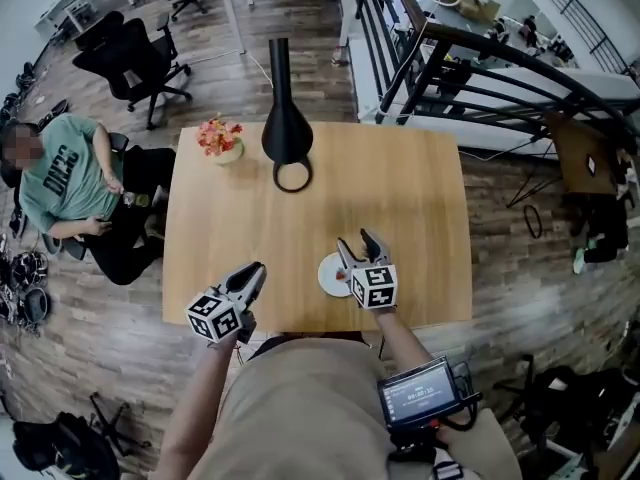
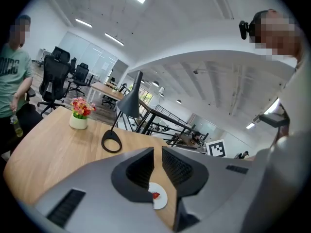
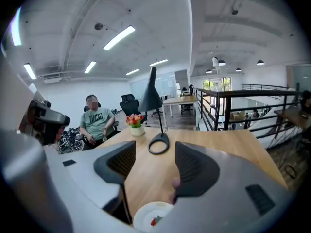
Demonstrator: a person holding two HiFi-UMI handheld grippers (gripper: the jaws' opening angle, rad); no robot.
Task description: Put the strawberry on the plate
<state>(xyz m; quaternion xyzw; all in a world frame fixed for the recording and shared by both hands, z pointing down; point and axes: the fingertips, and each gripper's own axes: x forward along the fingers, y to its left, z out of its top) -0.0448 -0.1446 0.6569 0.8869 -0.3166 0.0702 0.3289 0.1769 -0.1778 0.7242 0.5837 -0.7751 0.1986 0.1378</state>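
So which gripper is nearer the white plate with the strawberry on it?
Right. The right gripper hangs open over the plate; the left gripper sits off to its left, by the table's front edge.

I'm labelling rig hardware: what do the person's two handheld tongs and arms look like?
Both the left tongs and right tongs are dark grey with textured inner pads, each carrying a white cube printed with black square markers. The person wears a tan top, with a small screen device at the waist.

Strawberry (image 2: 155,195) on plate (image 2: 160,202) — lamp (image 2: 128,105) beyond.
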